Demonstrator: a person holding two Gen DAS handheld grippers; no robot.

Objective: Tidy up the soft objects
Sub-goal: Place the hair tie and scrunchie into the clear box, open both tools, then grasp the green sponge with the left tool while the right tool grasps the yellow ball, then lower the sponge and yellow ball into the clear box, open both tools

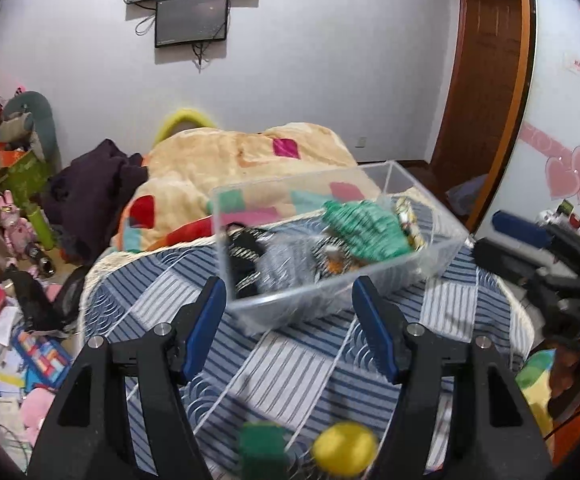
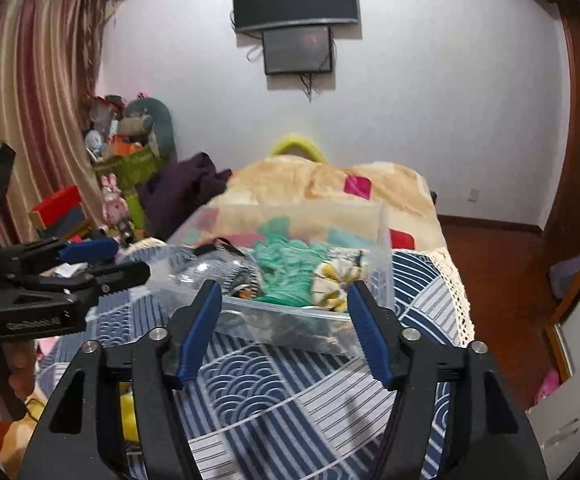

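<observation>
The right gripper (image 2: 283, 312) hangs with jaws spread wide above the blue patterned bedspread (image 2: 273, 396). Just beyond sits a clear plastic bin (image 2: 384, 264) holding a green knitted item (image 2: 290, 264). The left gripper (image 2: 101, 258) shows at left.

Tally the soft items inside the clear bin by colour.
In the clear bin:
Green knit item: 1
Black-and-white striped item: 1
Grey item: 1
Yellow-and-white patterned item: 1
Total: 4 distinguishable; more may be hidden underneath.
</observation>
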